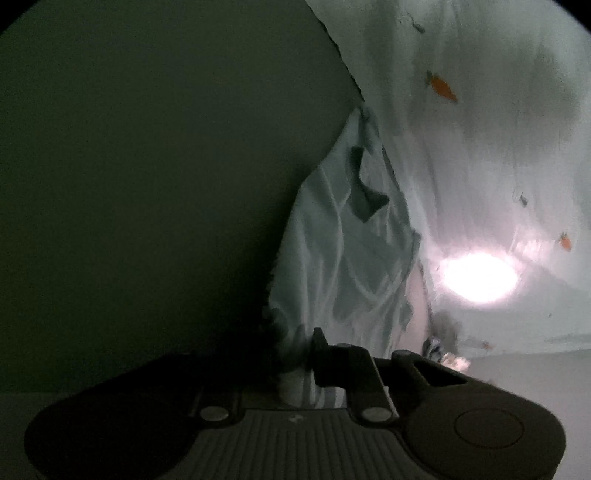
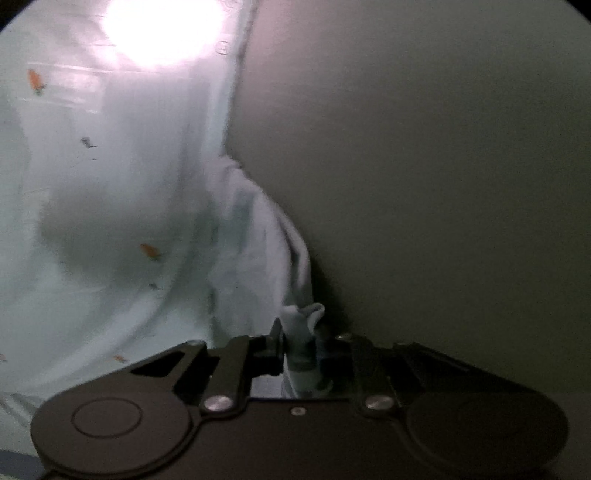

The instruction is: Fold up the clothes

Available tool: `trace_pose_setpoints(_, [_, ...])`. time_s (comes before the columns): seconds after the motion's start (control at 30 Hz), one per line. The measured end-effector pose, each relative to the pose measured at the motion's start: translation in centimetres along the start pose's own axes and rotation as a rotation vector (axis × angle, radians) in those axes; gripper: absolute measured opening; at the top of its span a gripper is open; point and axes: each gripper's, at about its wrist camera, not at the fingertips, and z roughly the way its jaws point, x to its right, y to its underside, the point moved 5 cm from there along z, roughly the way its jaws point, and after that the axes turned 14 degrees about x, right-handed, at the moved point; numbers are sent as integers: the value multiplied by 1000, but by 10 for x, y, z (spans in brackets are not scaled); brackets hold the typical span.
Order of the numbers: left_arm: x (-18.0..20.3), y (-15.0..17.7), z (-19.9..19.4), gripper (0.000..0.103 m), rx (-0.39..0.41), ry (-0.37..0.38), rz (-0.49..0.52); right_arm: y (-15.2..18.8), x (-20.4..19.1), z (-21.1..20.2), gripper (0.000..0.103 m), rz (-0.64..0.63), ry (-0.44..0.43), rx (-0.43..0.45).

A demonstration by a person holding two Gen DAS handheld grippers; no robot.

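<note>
Between the 2 grippers hangs a pale, whitish-green garment (image 1: 343, 258), gathered into soft vertical folds and creases. Seen from the left wrist, the left gripper (image 1: 295, 363) has its jaws drawn narrow on a bunched edge of that cloth, which rises from the pinch toward the upper middle of the view. The gripper's dark body fills the bottom of the frame, and the finger on its left side is lost in shadow. To the left of the garment is a plain dark wall (image 1: 147, 166).

On the other side, the right gripper (image 2: 301, 343) is likewise pinched narrow on the garment (image 2: 258, 258); a small tuft of fabric pokes up between its fingers. From there the cloth runs up and to the left in blurred folds. A plain dark wall (image 2: 424, 166) takes the right half of this view.

Behind the garment in both views is a light sheet (image 1: 480, 147) printed with small orange carrots (image 1: 443, 85). It also shows in the right wrist view (image 2: 92, 184), with several of the carrots (image 2: 149, 251) scattered over it. A bright glare spot (image 1: 478, 277) burns through it low on the right in the left view, and the same glare (image 2: 162, 29) sits at the top left in the right view.
</note>
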Motion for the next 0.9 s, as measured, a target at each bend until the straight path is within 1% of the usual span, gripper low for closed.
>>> trace_pose_setpoints(0.13, [16,6,-29,13,47,82,76,5,-13,-24,10,-2,-71,21])
trace_pose_setpoints(0.2, [20,13,-46,12,61,114,88,10,-14,-40,10,-4,-77,26])
trace_pose_setpoints(0.3, [15,28,-73,12,72,124,81,21,-7,-73,10,-5,-67,17])
trace_pose_setpoints(0.47, [3,61,-134,11,52,124,103,48,9,-140,10,-4,-45,-5])
trace_pose_setpoints(0.53, [1,72,-163,11,38,139,134,57,18,-169,10,-1,-41,-8])
trace_pose_setpoints(0.6, [1,81,-182,11,27,129,157,62,28,-190,10,33,-34,1])
trace_pose_setpoints(0.67, [-1,86,-187,11,11,118,153,64,38,-202,10,78,-32,14])
trace_pose_setpoints(0.73, [-1,87,-187,11,2,112,144,65,42,-204,10,88,-25,20])
trace_pose_setpoints(0.83, [6,79,-182,11,12,112,135,65,33,-201,10,75,-51,18])
trace_pose_setpoints(0.9, [11,74,-178,11,19,113,129,62,26,-195,10,105,-83,17])
